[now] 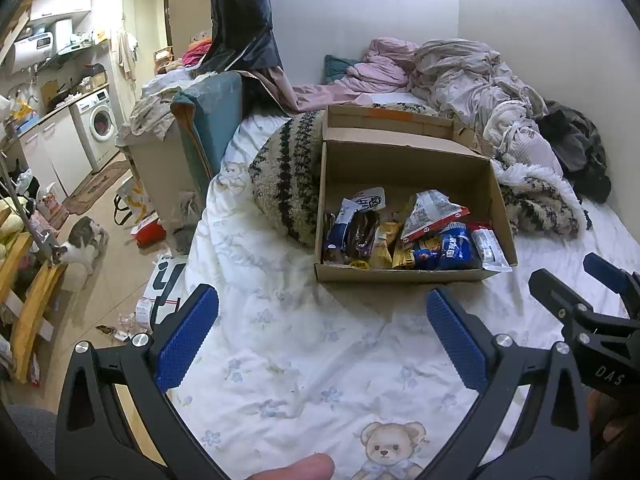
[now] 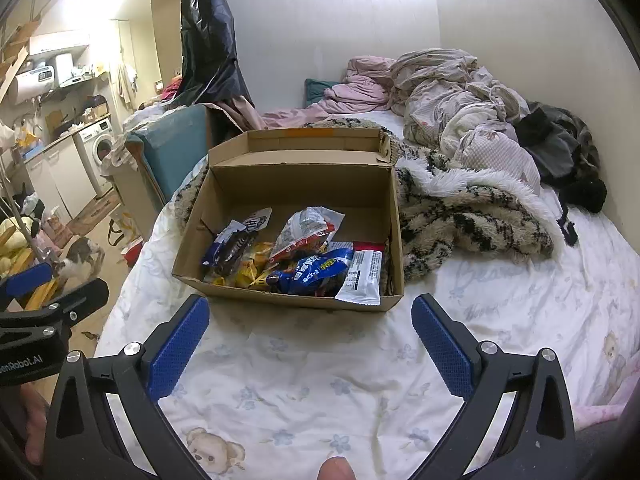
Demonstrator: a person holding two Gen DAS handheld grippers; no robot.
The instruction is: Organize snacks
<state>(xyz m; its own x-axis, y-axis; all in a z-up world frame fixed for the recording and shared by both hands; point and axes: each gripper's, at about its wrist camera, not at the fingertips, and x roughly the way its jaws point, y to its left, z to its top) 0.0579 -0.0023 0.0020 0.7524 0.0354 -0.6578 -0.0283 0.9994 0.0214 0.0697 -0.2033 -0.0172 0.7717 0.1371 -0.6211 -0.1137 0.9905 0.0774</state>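
An open cardboard box (image 1: pixel 404 160) sits on a white bedsheet and holds several snack packets: a blue bag (image 1: pixel 452 250), a red-and-white bag (image 1: pixel 432 212), yellow packets (image 1: pixel 384 244) and a white bar (image 1: pixel 490 248). The box also shows in the right wrist view (image 2: pixel 296 184), with the blue bag (image 2: pixel 316 272) and white bar (image 2: pixel 362 278). My left gripper (image 1: pixel 322 304) is open and empty, just short of the box's near wall. My right gripper (image 2: pixel 310 316) is open and empty, also just in front of the box.
A fuzzy patterned blanket (image 2: pixel 460 208) lies right of and behind the box. Crumpled bedding (image 2: pixel 452 96) fills the far end of the bed. The bed's left edge drops to a tiled floor with a cat (image 1: pixel 82 240), bags and litter.
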